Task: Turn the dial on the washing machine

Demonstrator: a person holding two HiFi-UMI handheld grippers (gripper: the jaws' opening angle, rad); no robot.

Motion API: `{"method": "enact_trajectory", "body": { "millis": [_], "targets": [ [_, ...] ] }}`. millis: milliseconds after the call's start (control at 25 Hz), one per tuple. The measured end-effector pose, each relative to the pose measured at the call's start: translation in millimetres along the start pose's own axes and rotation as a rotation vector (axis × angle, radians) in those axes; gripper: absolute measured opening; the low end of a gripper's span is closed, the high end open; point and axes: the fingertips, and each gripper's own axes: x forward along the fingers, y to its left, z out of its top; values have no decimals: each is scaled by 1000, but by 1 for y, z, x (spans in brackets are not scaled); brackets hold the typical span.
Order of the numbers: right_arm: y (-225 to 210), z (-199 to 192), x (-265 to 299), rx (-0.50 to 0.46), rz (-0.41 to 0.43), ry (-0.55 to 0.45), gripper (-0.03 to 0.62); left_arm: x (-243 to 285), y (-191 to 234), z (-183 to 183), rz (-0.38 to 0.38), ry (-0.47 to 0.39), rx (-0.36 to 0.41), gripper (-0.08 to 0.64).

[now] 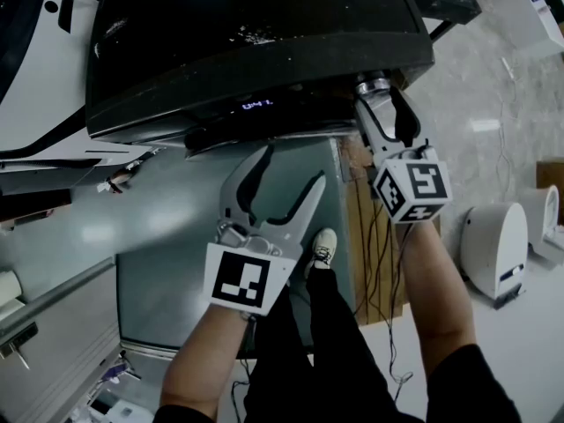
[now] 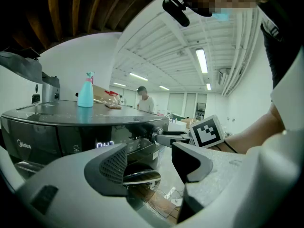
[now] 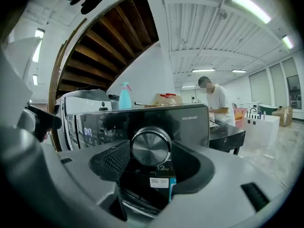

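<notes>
Dial (image 3: 151, 147): round, brushed silver with a bright rim, set at the right end of the glossy black front panel of the washing machine (image 1: 247, 51). Fills the middle of the right gripper view, clasped between the ribbed fingers (image 3: 116, 161) of the right gripper (image 1: 381, 104), rim against both pads. Shows in the head view only as a small metal stub under the machine's top edge, face hidden. Given by the head view alone: both grippers at once, with the left gripper (image 1: 292, 166) below the lit display (image 1: 256, 105), off the panel, fingers spread wide and holding nothing. Given by the gripper views alone: a blue spray bottle (image 2: 85, 91) upright on the machine's lid, and a person (image 3: 216, 101) in white well behind.
</notes>
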Motion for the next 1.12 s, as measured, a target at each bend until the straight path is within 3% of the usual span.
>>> {"method": "enact_trajectory", "body": {
  "millis": [280, 720, 880, 1120],
  "targets": [
    [0, -2, -2, -85, -5, 9, 273, 0, 0, 0, 1, 1, -1, 275],
    [10, 1, -1, -530, -75, 79, 275, 2, 0, 0, 4, -2, -3, 275],
    [10, -1, -2, -541, -86, 82, 268, 2, -1, 0, 2, -3, -1, 275],
    [9, 0, -1, -447, -77, 77, 255, 1, -2, 1, 5, -1, -1, 275]
  ]
}}
